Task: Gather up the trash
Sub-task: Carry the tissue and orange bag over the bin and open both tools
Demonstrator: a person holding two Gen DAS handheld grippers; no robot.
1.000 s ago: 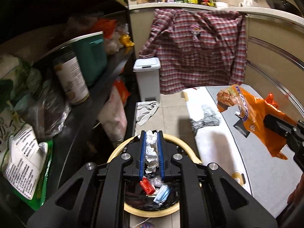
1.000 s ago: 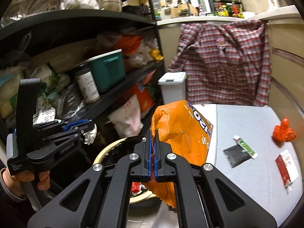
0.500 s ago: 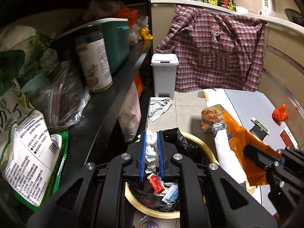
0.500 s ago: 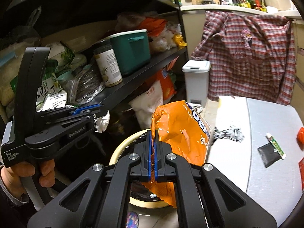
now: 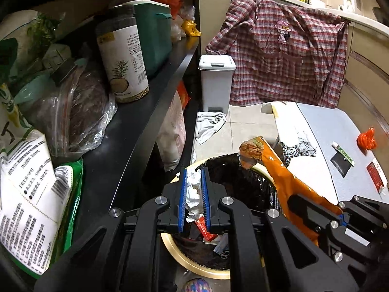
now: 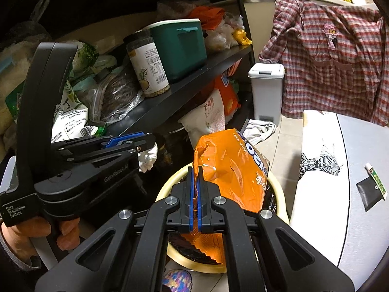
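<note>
A round bin [image 5: 194, 266] with a tan rim and black liner stands on the floor below both grippers; its rim [image 6: 282, 189] also shows in the right wrist view. My left gripper [image 5: 194, 172] is shut on a crumpled white tissue [image 5: 193, 194] above the bin's near-left edge. My right gripper [image 6: 194, 170] is shut on the edge of an orange snack bag [image 6: 233, 170], which hangs over the bin. That bag [image 5: 284, 177] leans across the bin's right rim in the left wrist view. Red and blue scraps [image 5: 209, 233] lie inside the bin.
A black shelf [image 5: 136, 126] with a jar [image 5: 121, 58], a teal box and food bags runs close on the left. On the grey mat [image 5: 335, 131] to the right lie an orange wad [image 5: 367, 140], a black sachet [image 5: 340, 163] and a red packet [image 5: 375, 175]. A white pedal bin [image 5: 216, 82] stands behind.
Both grippers have moved left and down toward the bin. The orange bag, earlier out over the mat, now hangs over the bin's opening. The tissue stays clamped.
</note>
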